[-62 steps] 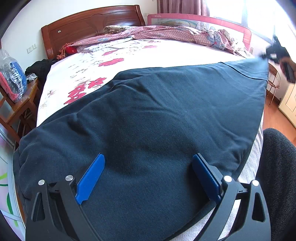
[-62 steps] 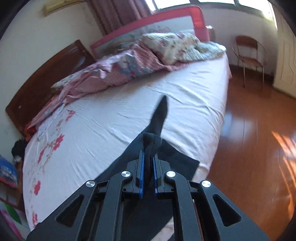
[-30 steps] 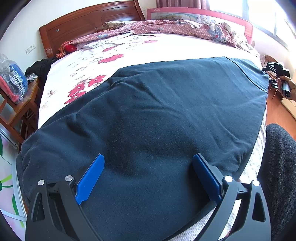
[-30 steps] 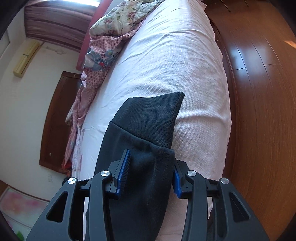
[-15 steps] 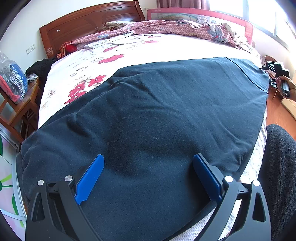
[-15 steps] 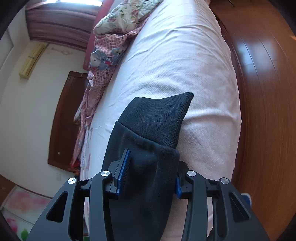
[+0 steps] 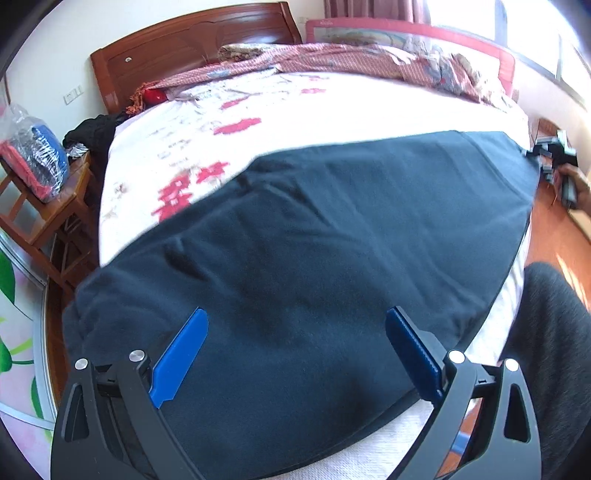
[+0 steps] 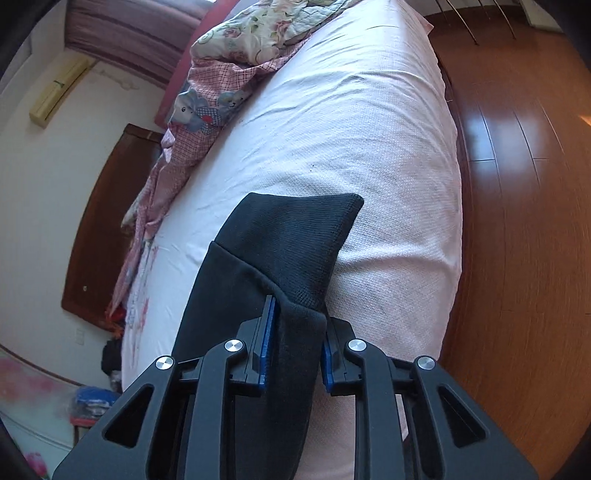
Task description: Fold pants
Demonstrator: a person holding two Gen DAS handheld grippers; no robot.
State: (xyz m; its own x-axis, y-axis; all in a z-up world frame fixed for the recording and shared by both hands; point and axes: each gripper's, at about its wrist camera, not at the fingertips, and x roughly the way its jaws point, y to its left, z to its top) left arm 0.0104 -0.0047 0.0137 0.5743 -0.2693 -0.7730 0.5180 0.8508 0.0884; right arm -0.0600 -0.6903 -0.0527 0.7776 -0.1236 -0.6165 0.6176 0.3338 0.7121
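Observation:
Dark navy pants lie spread along the near edge of the bed. My left gripper is wide open over the waist end, its blue pads on either side of the cloth. My right gripper has its jaws closing on the leg end of the pants, just behind the ribbed cuff, which lies on the white sheet. The right gripper also shows in the left wrist view at the far right bed edge.
A pink checked quilt is bunched along the far side of the bed by the red guard rail. A wooden stool with bagged items stands left. Wooden floor lies beside the bed. The person's leg is at right.
My right gripper opened after laying the cuff on the bed, and has now narrowed again onto the leg end. The left view shifted slightly; the left gripper stays open.

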